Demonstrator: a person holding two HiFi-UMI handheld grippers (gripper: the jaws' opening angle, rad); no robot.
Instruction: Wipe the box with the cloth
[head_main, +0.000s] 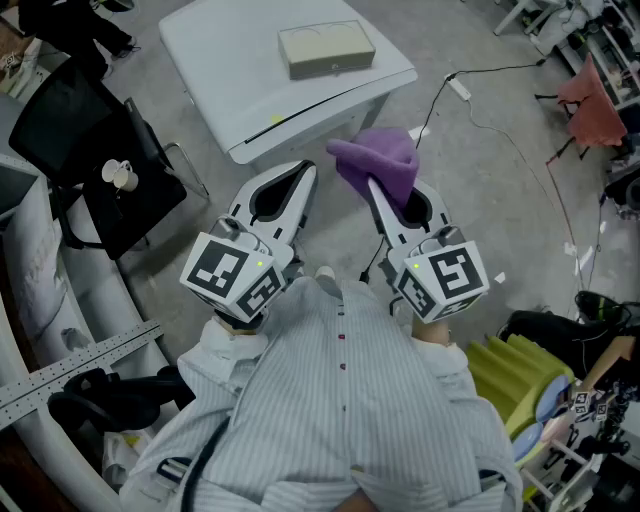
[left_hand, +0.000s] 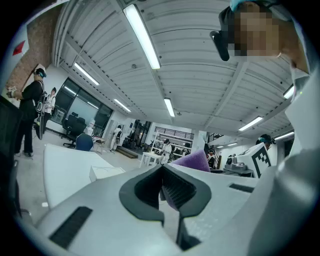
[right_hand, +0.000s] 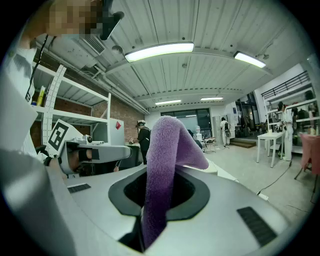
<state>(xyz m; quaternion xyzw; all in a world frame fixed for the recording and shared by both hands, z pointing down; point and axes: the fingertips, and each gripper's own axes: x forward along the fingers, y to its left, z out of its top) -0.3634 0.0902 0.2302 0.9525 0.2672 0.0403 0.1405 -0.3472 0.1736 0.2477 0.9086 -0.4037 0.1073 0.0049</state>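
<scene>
**Q:** Where did things stand?
**A:** The right hand-held gripper (head_main: 380, 192) was clamped on the purple cloth (head_main: 382, 158). The left hand-held gripper (head_main: 303, 172) was closed and empty. Both were well short of the box (head_main: 326, 48) on the far counter (head_main: 220, 75).

**Q:** Risks?
**A:** The floppy cloth could slip mid-wipe, and pressing might shove the unheld box. A chair (head_main: 70, 150) stood left and a cable (head_main: 522, 152) right, neither blocking the reach.

Purple cloth (head_main: 385, 165); beige box (head_main: 326, 48); white table (head_main: 215, 70); pale pinstriped shirt (head_main: 340, 420).
</scene>
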